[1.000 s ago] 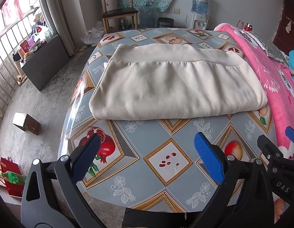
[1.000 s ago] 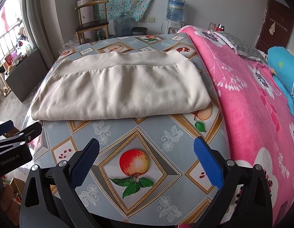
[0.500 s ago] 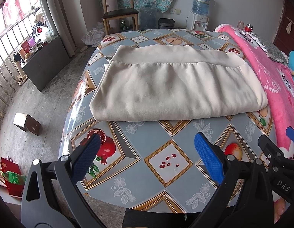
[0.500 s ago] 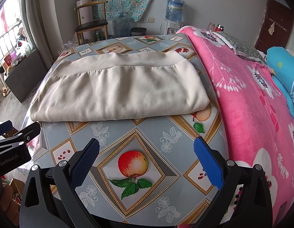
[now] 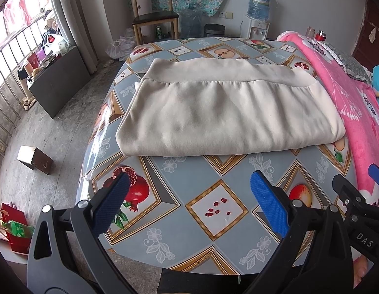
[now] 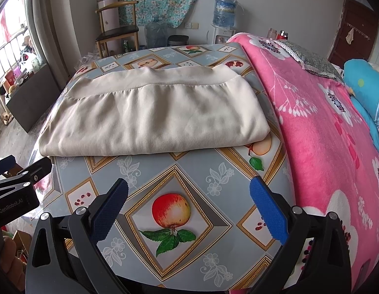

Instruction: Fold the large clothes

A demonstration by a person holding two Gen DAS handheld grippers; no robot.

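A cream garment (image 5: 226,112) lies folded into a wide flat rectangle on the table with the fruit-pattern cloth (image 5: 189,208); it also shows in the right wrist view (image 6: 152,117). My left gripper (image 5: 189,203) is open and empty, held above the table's near edge, short of the garment's near fold. My right gripper (image 6: 189,203) is open and empty, also near the front edge, to the right of the left one. Part of the right gripper (image 5: 361,210) shows at the lower right of the left wrist view. Part of the left gripper (image 6: 15,183) shows at the left of the right wrist view.
A bed with a pink floral blanket (image 6: 324,134) abuts the table's right side. A wooden chair (image 5: 155,17), a water dispenser (image 5: 259,12) and a bin stand behind the table. A small box (image 5: 35,159) and a red bag (image 5: 14,230) lie on the floor at the left.
Both grippers have pulled back and risen slightly, so the garment looks a little farther away. The garment has not moved. Both stay open.
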